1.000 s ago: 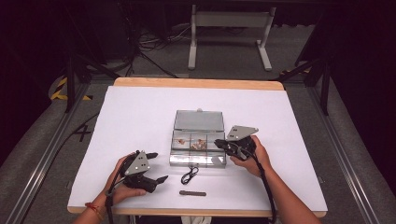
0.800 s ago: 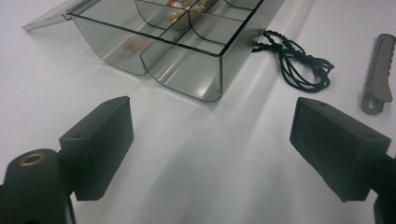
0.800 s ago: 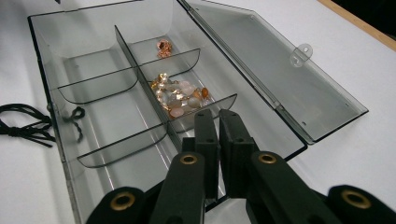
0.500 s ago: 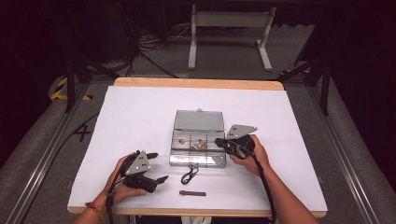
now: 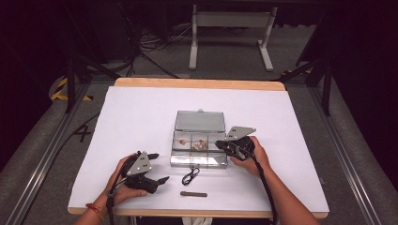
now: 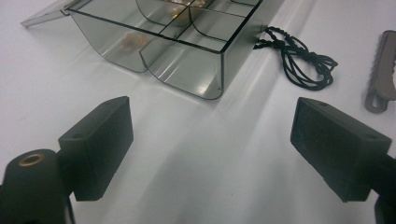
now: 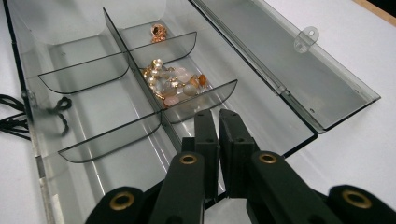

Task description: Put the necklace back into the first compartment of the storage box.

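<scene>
— What were your fingers doing at that moment?

— My right gripper [image 7: 218, 116] had its jaws all but together, just a thin slit between the pads, and I saw nothing caught in that slit. Its tips hung over the near end of the clear compartment box [image 7: 84, 46], right beside the curved divider that walls off the beaded bracelet [image 7: 175, 84]. I couldn't tell whether the tips touched the box floor.

— And the left?

— My left gripper [image 6: 212, 140] stood wide open and empty, its two pads well apart, bare white table [image 6: 196, 177] between them. From above it sat low at the table's front left [image 5: 162, 180], the hand wrapped around its body.

— Where was the box?

— In the middle of the table [image 5: 199, 145], lid [image 7: 299, 74] folded flat open on the far side. The bracelet lay in a middle compartment; a small gold-coloured piece [image 7: 159, 30] sat in the next compartment along the same row. From the left gripper view a box corner [image 6: 205, 70] was ahead of the pads, not touching them.

— Anything outside it?

— A black cord [image 6: 299, 56] coiled just beside the box's front wall, and a grey toothed hair clip [image 6: 383, 70] lay a little farther off, near the table's front edge [image 5: 193, 193].
</scene>
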